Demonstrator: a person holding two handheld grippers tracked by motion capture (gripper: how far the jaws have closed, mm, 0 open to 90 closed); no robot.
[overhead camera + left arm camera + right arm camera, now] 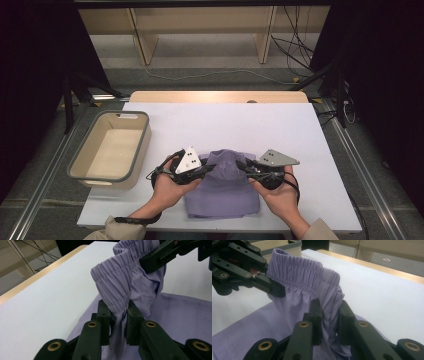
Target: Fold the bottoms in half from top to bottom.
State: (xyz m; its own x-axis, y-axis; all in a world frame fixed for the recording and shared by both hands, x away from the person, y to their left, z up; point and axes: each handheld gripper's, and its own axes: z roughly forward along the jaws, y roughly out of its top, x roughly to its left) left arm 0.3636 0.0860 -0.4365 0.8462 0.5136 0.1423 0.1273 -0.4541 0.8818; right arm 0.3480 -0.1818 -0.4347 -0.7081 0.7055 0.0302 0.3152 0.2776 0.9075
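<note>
A lilac garment with a gathered elastic waistband (223, 187) lies at the near middle of the white table; its waistband end is lifted off the surface. My left gripper (210, 166) is shut on the waistband's left side, the fabric (117, 302) bunched between its jaws (119, 315). My right gripper (239, 163) is shut on the waistband's right side, the pleated band (322, 282) pinched between its jaws (330, 312). In each gripper view the other gripper bites the band farther off: the right one (150, 263) and the left one (275, 291). The band hangs stretched between them.
A beige bin with a grey rim (145, 140) stands on the table's left, close to my left hand. White tabletop (240, 125) stretches beyond the garment to a wooden far edge (215, 96). Black stand legs and cables flank the table's back corners.
</note>
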